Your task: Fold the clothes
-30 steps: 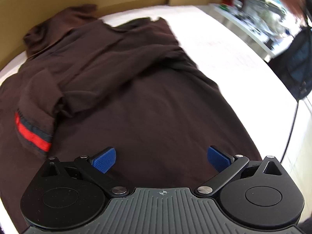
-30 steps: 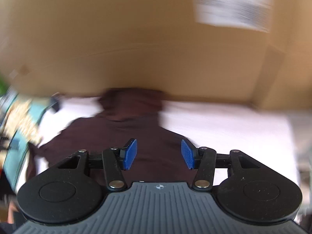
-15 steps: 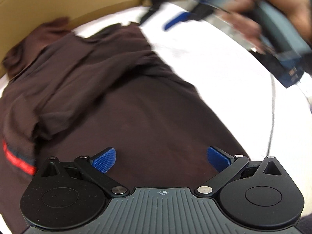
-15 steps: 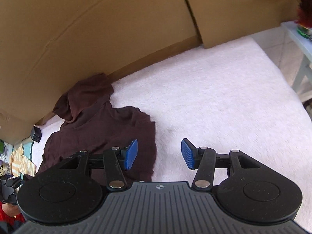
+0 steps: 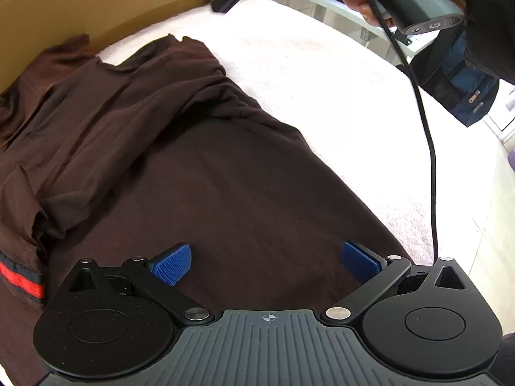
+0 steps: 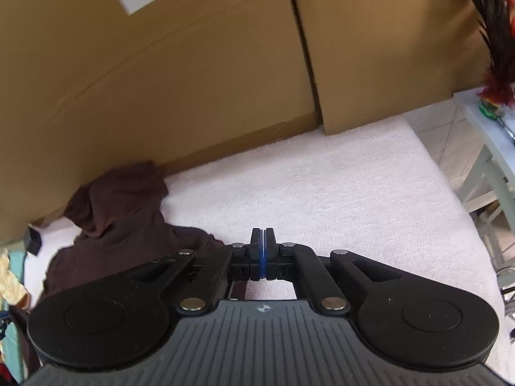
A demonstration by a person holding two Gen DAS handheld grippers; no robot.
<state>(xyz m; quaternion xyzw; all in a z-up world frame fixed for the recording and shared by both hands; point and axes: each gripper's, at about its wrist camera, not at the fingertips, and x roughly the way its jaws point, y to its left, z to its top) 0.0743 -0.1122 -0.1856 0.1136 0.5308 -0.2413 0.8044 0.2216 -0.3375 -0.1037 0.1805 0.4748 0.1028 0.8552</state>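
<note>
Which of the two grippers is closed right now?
The right gripper: its blue pads meet with nothing between them. The left gripper gapes wide over the brown shirt.

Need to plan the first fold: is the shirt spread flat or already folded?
Partly folded: the shirt has its sleeve doubled over the body, bunched; the lower part lies flat.

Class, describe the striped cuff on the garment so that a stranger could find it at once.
Start at the white towel-like surface in front of the cardboard boxes. On it lies a dark brown garment. At its left edge is a sleeve cuff, the only part with a red band.
</note>
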